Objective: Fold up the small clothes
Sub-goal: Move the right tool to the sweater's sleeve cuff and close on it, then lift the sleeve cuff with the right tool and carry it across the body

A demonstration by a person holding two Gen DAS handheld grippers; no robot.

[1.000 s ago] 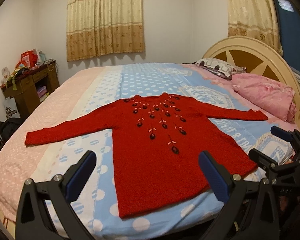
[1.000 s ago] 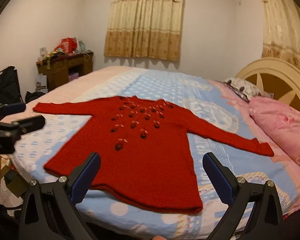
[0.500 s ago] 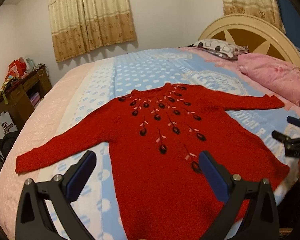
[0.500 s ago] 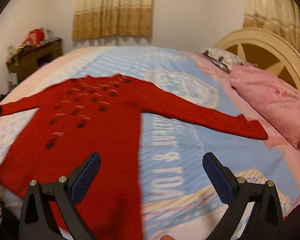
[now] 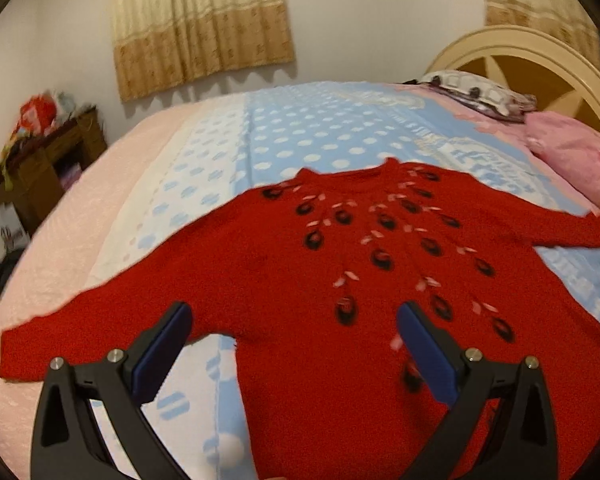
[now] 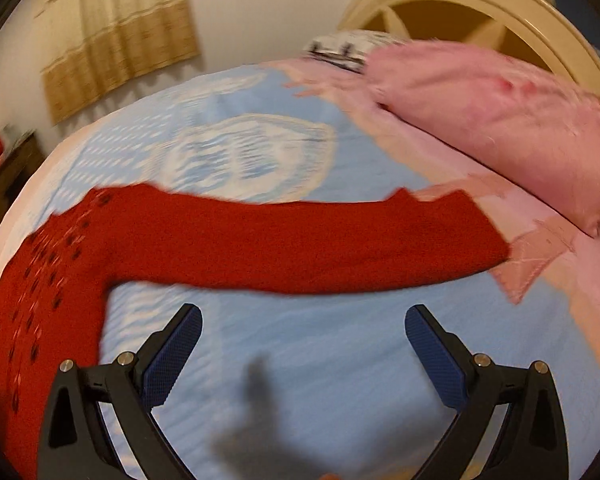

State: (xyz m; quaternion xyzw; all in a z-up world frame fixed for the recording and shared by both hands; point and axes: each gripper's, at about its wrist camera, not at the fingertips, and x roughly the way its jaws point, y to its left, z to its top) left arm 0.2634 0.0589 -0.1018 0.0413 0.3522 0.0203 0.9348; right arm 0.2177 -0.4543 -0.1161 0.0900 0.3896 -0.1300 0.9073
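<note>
Left wrist view: one red sweater (image 5: 300, 280) lies flat on the bed (image 5: 300, 128), front side up, neckline toward the far curtain wall and hem toward the camera, so its body runs lengthways away from the lens while its two sleeves stretch straight out to left and right across the bed. Dark oval motifs with pale pink leaf marks fan down from the collar; blur makes an exact count unsafe. The left claw (image 5: 294, 344) hangs over the sweater's lower left part with its two blue-padded fingers spread wide, holding nothing. The bed cover is light blue with white dots, pink along its left edge; some writing is printed on it near the right side, too smeared to read. Two pillows sit by the cream headboard (image 5: 540, 52): a pink pillow (image 5: 576, 156) and a patterned pillow (image 5: 476, 92) behind it. One wooden desk (image 5: 44, 160) with red clutter stands at the left wall, and two curtains hang on the walls. In the right wrist view the right claw (image 6: 302, 344) is likewise spread apart and empty, above bare blue sheet just short of the sweater's right sleeve (image 6: 300, 240), which lies as one long horizontal band with its cuff pointing toward the pink pillow. A dark shadow falls on the sheet between the fingers. The picture is motion-blurred.
</note>
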